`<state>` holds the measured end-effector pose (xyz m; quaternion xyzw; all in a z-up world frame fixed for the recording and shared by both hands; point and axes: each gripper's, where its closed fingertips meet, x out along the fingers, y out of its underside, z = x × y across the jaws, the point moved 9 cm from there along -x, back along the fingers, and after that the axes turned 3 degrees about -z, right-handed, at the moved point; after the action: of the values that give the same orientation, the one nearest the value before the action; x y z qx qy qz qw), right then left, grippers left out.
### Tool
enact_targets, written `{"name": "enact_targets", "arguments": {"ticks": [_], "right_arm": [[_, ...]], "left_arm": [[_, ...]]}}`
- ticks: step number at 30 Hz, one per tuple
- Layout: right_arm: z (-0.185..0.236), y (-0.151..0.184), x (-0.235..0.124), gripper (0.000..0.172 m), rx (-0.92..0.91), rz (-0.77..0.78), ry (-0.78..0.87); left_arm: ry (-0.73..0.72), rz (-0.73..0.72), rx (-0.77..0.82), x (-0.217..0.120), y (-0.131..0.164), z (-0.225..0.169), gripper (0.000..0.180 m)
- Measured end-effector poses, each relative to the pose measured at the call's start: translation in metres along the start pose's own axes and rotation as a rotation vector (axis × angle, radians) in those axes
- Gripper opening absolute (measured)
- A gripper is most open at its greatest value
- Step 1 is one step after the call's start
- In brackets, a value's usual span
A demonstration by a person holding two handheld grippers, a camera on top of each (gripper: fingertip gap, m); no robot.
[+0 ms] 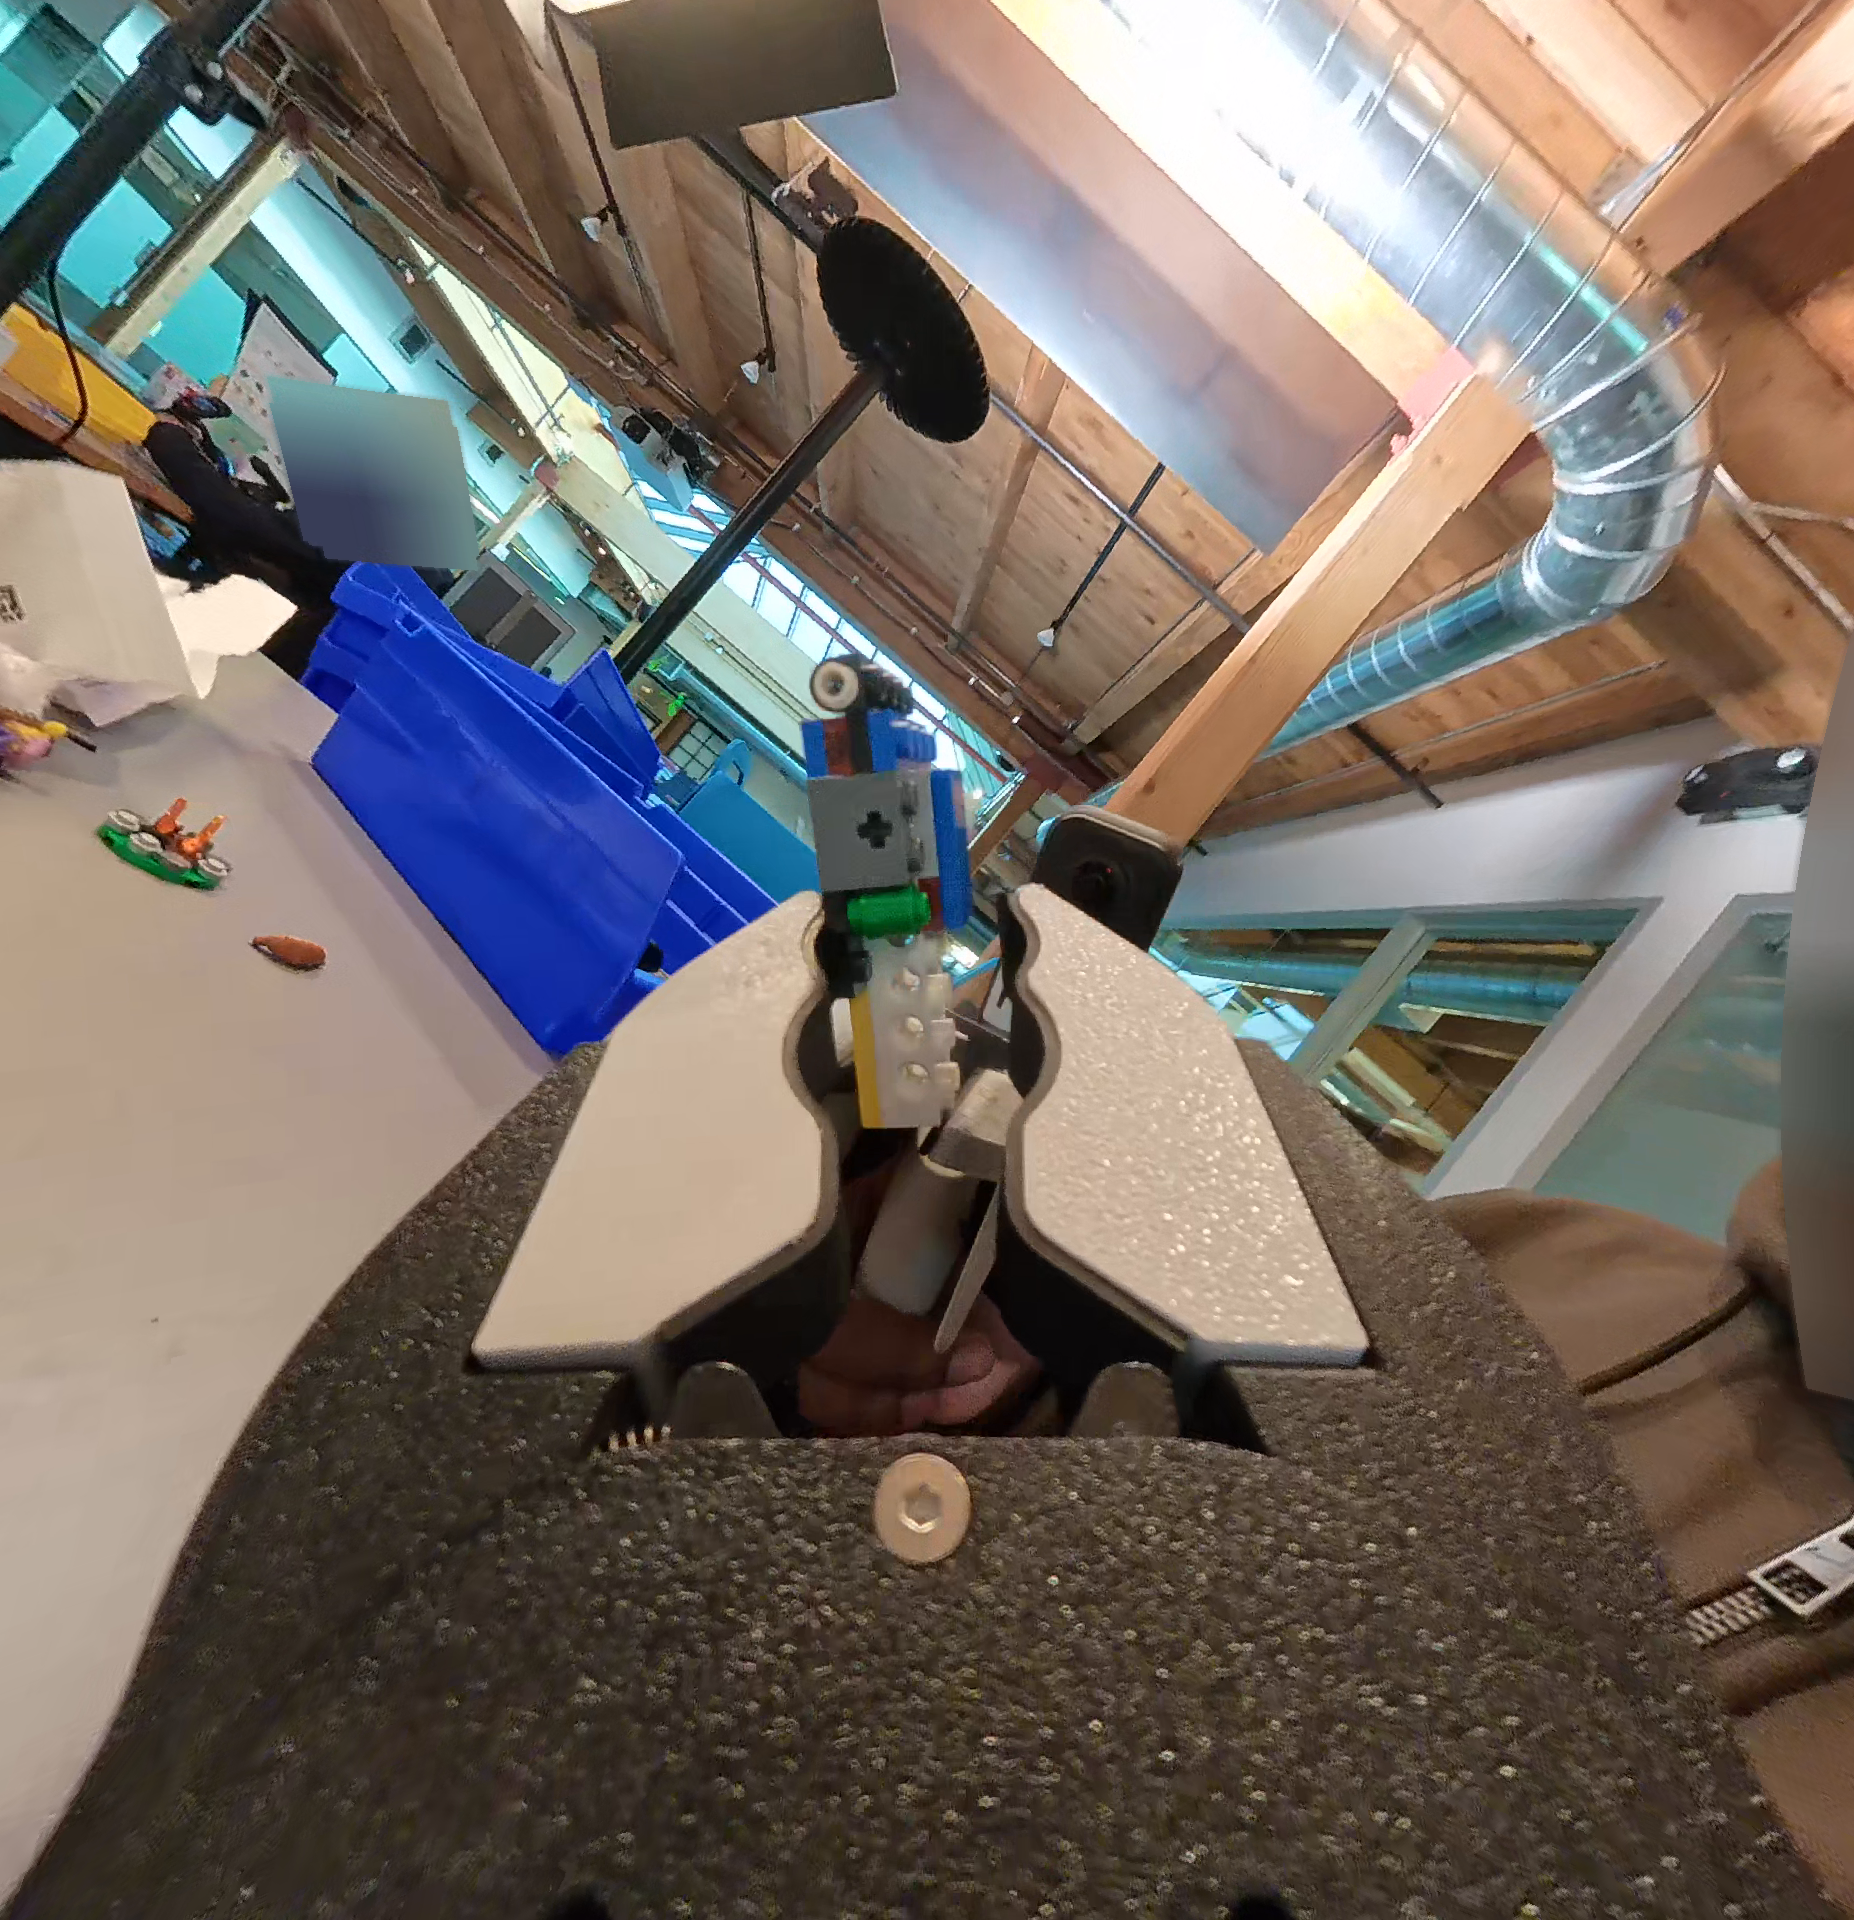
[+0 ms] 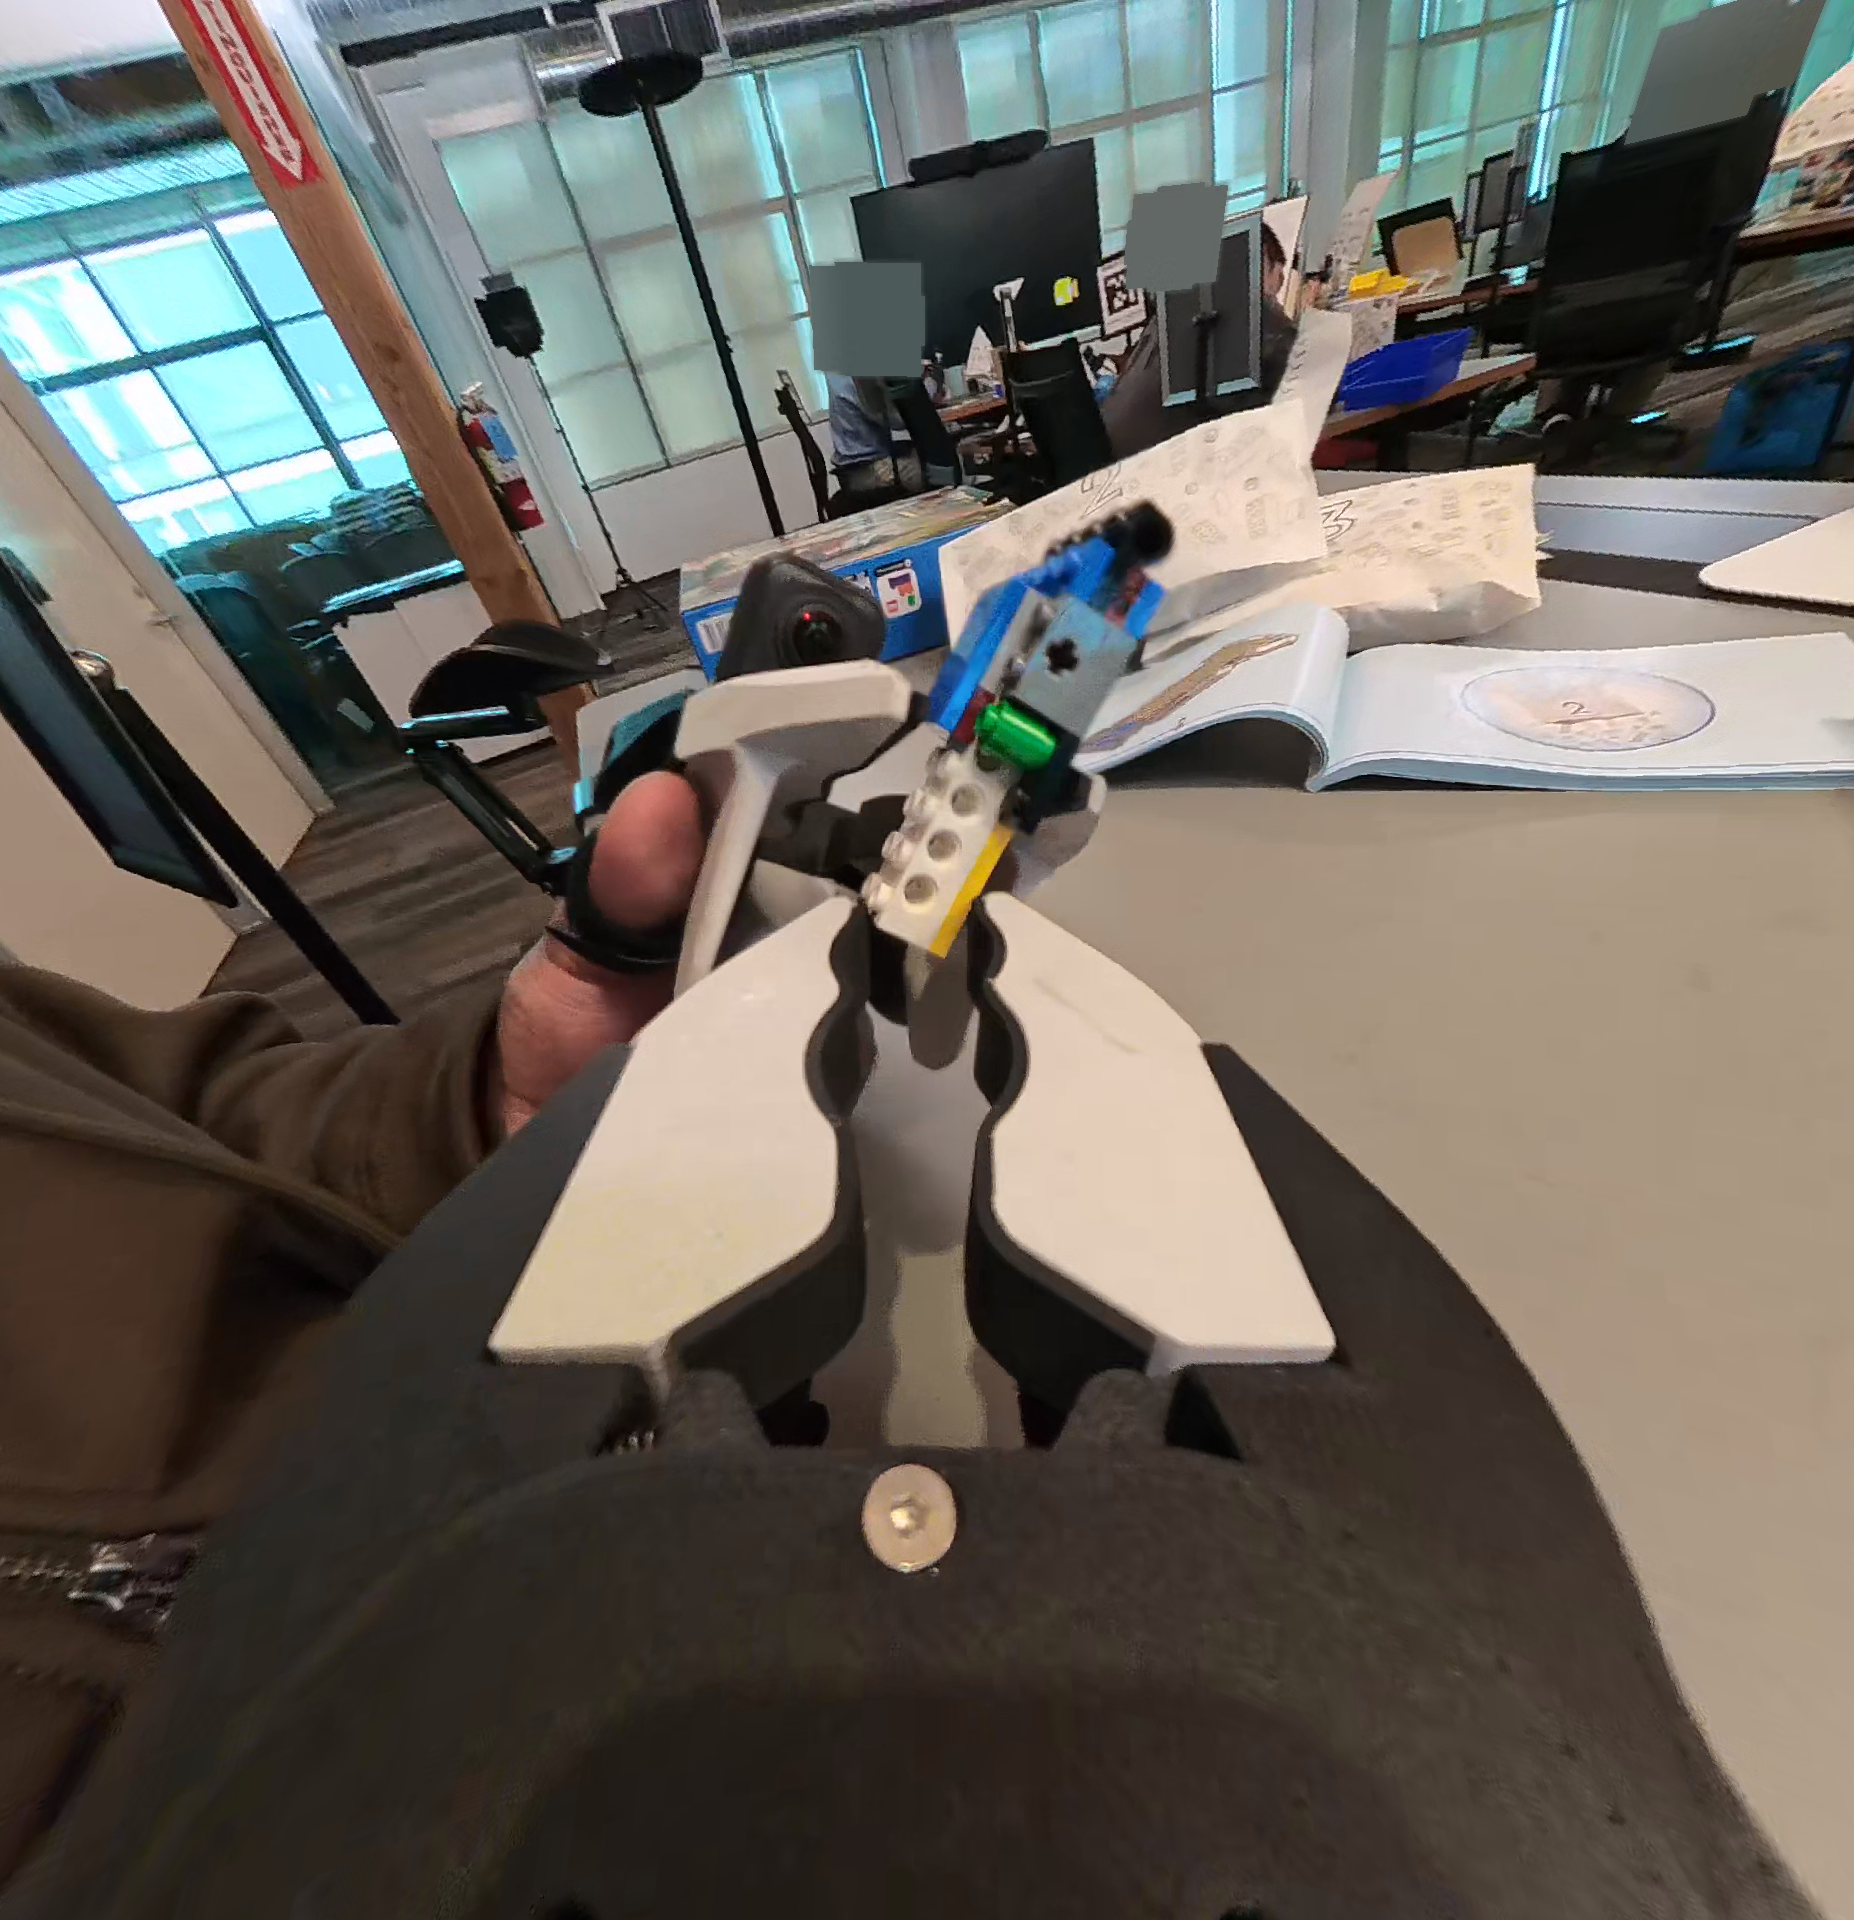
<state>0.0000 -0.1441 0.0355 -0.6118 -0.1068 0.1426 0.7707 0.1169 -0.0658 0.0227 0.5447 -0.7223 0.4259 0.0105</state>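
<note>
Close to the right wrist camera, the right gripper (image 2: pixel 923 925) has its two pale fingers drawn in narrowly on the white and yellow end of a small brick model (image 2: pixel 1058 655). Both tips appear to touch that end.

Just beyond, a hand (image 2: pixel 611 935) holds the left gripper (image 1: pixel 912 925), which meets the same model from the other side. Its jaws stand a little wider than the model. One finger rests against the model's dark side, and a sliver of daylight shows between the other finger and the blue bricks, so it is not pinching.

The model is in the air above a grey table (image 2: pixel 1422 1039), shared between the two grippers. Its long axis runs from the white, studded brick at the right gripper's tips, up and away to the right, to a blue end topped by a small black wheel. A green peg lies crosswise at the middle.

As a judgement, so small a build is best gripped on its flat sides, squeezing across its length without twisting, as bricks could pop apart.

Farther off lie an open booklet (image 2: pixel 1525 717), printed paper bags (image 2: pixel 1214 499) and a blue box (image 2: pixel 902 592). The left view shows blue bins (image 1: pixel 507 810) and a green plate piece (image 1: pixel 164 836).
</note>
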Motion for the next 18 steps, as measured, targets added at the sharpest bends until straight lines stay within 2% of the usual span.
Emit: {"name": "enact_targets", "arguments": {"ticks": [6,13,18], "right_arm": [[-0.003,-0.001,-0.009,0.015,0.030,0.044,-0.090],[-0.004,0.003,-0.012,0.015,-0.012,0.167,-0.152],[-0.002,0.004,-0.011,0.015,-0.046,0.177,-0.147]], "left_arm": [[-0.018,-0.007,0.090,-0.009,-0.011,-0.003,0.028],[0.013,0.136,0.078,-0.006,-0.009,-0.004,0.028],[0.018,0.139,0.102,-0.007,-0.008,-0.006,0.022]]}}
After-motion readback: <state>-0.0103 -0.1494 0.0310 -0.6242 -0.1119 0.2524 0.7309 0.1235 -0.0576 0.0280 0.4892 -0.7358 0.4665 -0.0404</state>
